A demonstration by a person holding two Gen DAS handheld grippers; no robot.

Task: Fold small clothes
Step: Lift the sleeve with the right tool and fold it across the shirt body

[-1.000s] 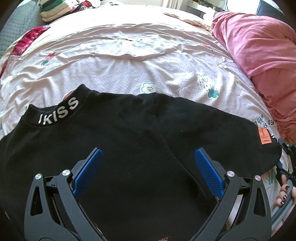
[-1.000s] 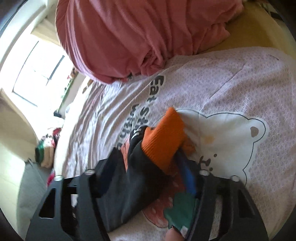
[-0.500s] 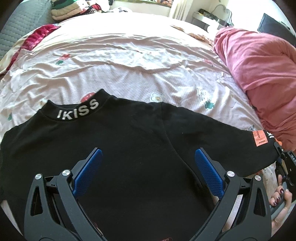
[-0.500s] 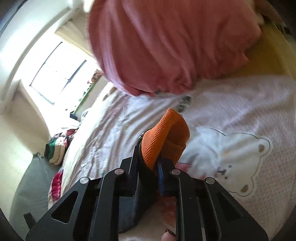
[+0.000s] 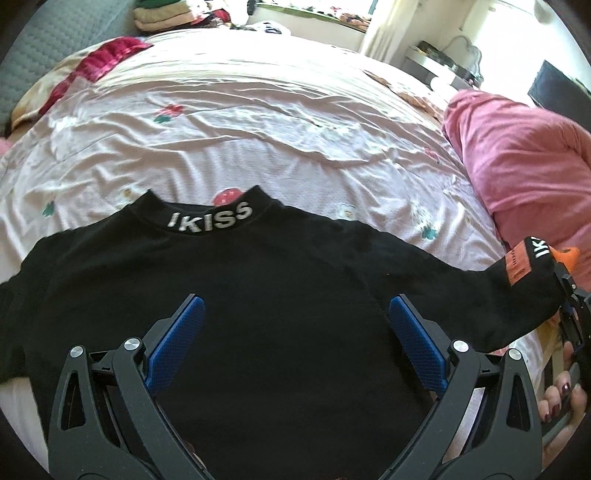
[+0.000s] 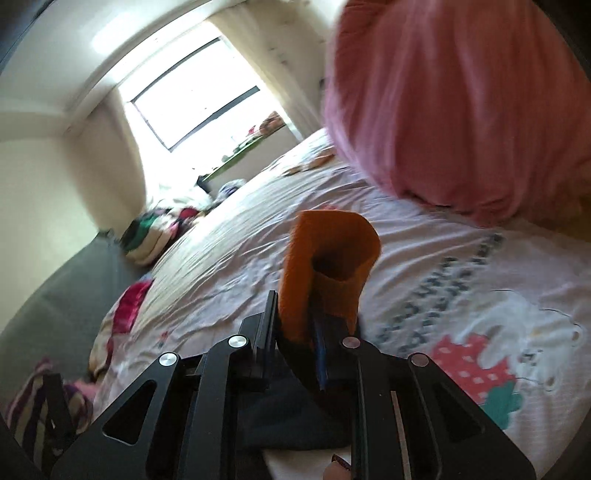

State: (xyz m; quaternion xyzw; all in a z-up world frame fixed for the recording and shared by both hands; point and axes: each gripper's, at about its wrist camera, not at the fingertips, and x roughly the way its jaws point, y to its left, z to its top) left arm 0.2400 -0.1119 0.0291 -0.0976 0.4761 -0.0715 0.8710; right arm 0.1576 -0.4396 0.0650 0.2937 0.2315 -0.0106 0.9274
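Observation:
A small black top (image 5: 258, 295) with "IKISS" on its collar lies flat on the bed, collar away from me. My left gripper (image 5: 293, 332) hovers above its body, jaws wide open, nothing between the blue pads (image 5: 177, 338). The top's right sleeve (image 5: 498, 291) is lifted off the bed at the right edge, where my right gripper (image 5: 567, 291) holds it. In the right wrist view the right gripper (image 6: 295, 328) is shut on the sleeve's orange cuff (image 6: 328, 254), which sticks up past the fingertips.
The bed (image 5: 258, 122) has a pale pink sheet with cartoon prints. A big pink duvet (image 5: 524, 166) is heaped at the right. Folded clothes (image 5: 162, 14) are stacked at the far edge, and a window (image 6: 199, 96) stands beyond. A hand (image 5: 557, 398) grips the right tool.
The right gripper closed on the orange cuff, then rose and rolled, lifting the sleeve off the bed. The left gripper pulled back and up, so more of the top shows.

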